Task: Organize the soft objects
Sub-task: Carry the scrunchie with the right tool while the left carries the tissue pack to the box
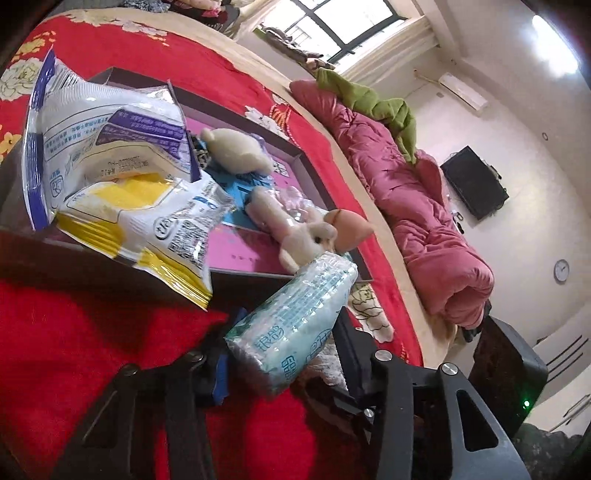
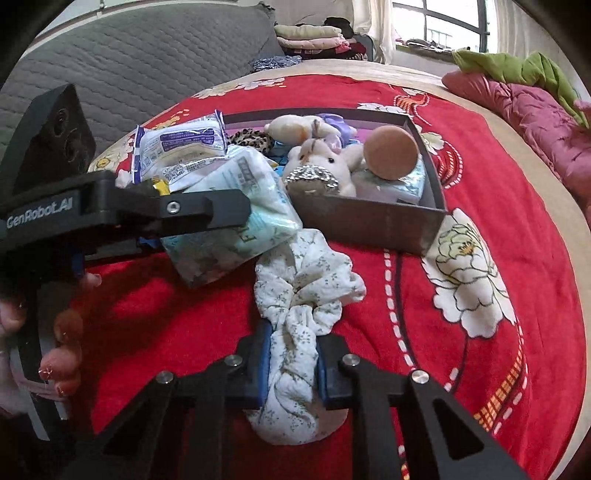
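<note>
Scrunchie (image 2: 295, 332) is lying on the red bed (image 2: 424, 295) before the box (image 2: 369, 221), pinched in the right claw (image 2: 291, 373); left claw (image 1: 284, 350) is clamping a tissue pack (image 1: 295, 314) beside the box

Both fisheye cameras sit close behind their own jaws, low over the red bedspread (image 2: 461, 177). The left wrist view tilts, facing along the bed toward the window (image 1: 343, 26). The right wrist view looks more steeply down. Both share the box (image 2: 369, 221) (image 1: 243, 275), seemingly from neighbouring sides.
</note>
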Tool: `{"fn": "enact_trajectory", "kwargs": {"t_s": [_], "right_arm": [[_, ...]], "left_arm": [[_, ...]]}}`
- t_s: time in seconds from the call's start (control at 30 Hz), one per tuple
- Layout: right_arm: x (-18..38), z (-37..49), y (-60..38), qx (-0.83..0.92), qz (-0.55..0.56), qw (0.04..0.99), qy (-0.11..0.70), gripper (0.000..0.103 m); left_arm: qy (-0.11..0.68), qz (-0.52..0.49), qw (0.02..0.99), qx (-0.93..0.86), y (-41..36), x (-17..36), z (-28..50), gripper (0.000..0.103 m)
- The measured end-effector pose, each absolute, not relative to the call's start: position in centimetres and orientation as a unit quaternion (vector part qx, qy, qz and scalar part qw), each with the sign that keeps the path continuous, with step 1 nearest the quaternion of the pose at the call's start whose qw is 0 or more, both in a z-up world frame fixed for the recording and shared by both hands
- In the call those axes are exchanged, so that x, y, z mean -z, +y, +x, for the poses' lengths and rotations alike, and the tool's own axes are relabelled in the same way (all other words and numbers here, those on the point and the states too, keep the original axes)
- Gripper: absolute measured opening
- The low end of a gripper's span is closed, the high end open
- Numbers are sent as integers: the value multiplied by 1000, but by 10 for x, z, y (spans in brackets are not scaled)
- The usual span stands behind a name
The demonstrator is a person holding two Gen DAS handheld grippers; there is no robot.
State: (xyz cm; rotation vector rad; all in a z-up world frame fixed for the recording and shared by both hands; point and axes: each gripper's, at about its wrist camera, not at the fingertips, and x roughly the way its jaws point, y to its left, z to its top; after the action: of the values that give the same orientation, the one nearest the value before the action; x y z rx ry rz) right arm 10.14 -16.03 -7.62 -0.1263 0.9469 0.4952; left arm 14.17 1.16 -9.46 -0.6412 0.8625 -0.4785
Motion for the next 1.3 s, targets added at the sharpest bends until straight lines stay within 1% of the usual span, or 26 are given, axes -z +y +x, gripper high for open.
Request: {"fn": "enact_trajectory", "kwargs": {"t_s": [0.23,0.37,0.53,0.67,1.07,1.3], "right_arm": [[67,102,-172,-232,-26,863,448,18],[60,100,-180,-230,-4,866,443,18],[35,97,-186,-228,16,882,413,18],[8,102,-184,-229,0,899,373,18],[-35,142,-162,-228,18,917,326,18],[-43,161,-141,-231,22,920,315,18]], "left_arm": [[396,-301,836,231,11,73,128,45],[379,-295,849,221,15,51,115,45],[347,-285,873,189,31,19,104,45],[332,-269,891,151,45,2,103,45],[332,-236,910,75,66,-10,118,45],[340,-202,917,46,65,-12,130,45]]}}
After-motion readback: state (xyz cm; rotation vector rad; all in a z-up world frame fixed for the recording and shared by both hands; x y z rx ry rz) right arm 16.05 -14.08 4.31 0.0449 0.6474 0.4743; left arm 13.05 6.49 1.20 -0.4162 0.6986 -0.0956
